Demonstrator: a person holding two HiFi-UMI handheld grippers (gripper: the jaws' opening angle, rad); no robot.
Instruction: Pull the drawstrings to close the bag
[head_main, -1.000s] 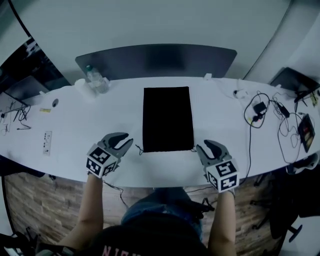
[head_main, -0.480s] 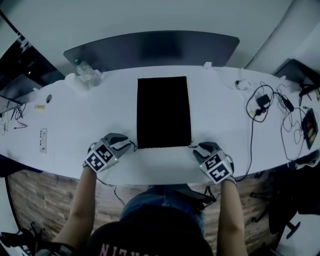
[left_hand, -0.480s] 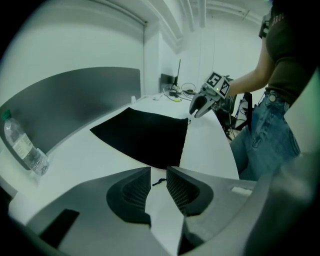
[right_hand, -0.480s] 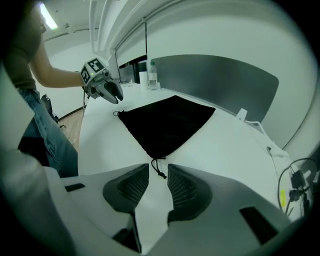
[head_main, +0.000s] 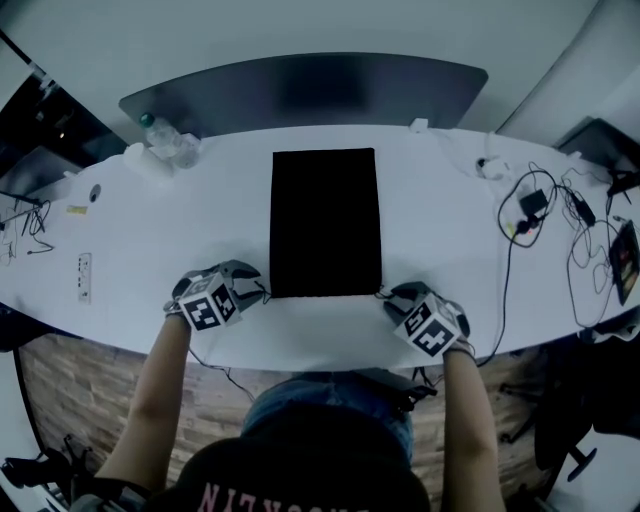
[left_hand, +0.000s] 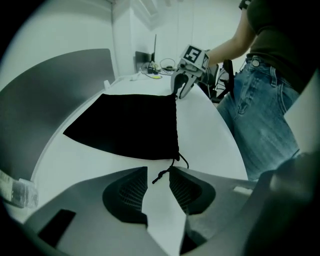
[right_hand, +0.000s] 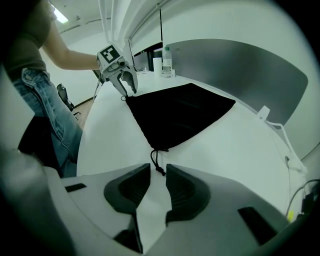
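Observation:
A flat black drawstring bag (head_main: 325, 222) lies on the white table (head_main: 450, 230), its mouth along the near edge. My left gripper (head_main: 258, 290) sits at the bag's near left corner. Its jaws are opening, and the left drawstring end (left_hand: 162, 174) lies loose in the gap between the pads. My right gripper (head_main: 392, 296) sits at the near right corner. Its jaws are closing, with the knotted right drawstring (right_hand: 155, 161) between the tips and a gap still on both sides. Each gripper view shows the bag (left_hand: 130, 125) (right_hand: 180, 112) stretching away to the other gripper.
A grey partition (head_main: 300, 90) runs behind the table. A water bottle (head_main: 165, 140) stands at the back left, and a power strip (head_main: 84, 278) lies at the left. Tangled cables and chargers (head_main: 530, 215) cover the right end. The table's front edge is just behind both grippers.
Both grippers have moved forward and inward, from just short of the bag to its two near corners, so each drawstring end now lies between a pair of jaws.

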